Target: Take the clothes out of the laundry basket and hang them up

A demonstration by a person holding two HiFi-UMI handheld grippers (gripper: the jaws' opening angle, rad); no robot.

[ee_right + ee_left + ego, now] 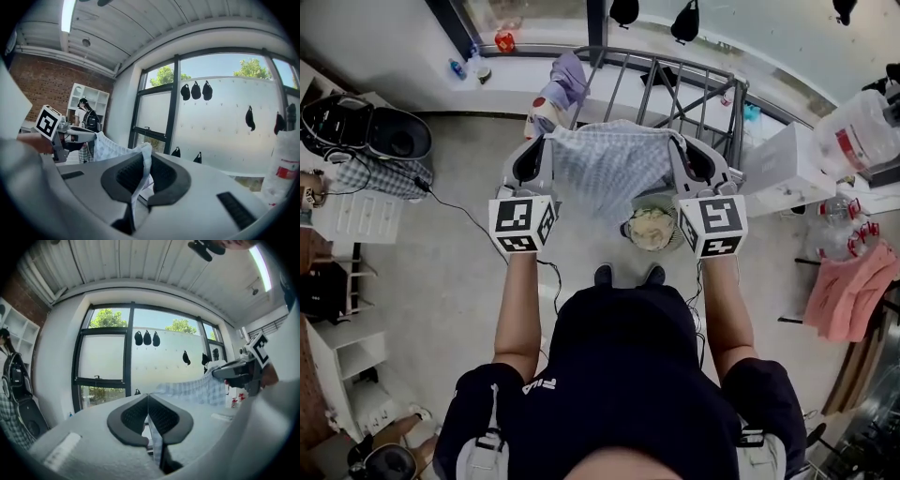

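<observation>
While the left gripper (542, 142) and right gripper (682, 141) each pinch shut on an upper corner of the checked cloth (609, 169), it hangs stretched crosswise between them, its top edge parallel to the drying rack (694, 80) just beyond, equally near both.

The white letters "FILA" stand at the side of the person's dark navy garment (619, 375); no other print is readable.

Grey left tool (148, 401), grey right tool (143, 161), black-and-white marker cubes (523, 223), dark shirt (623, 375)
</observation>
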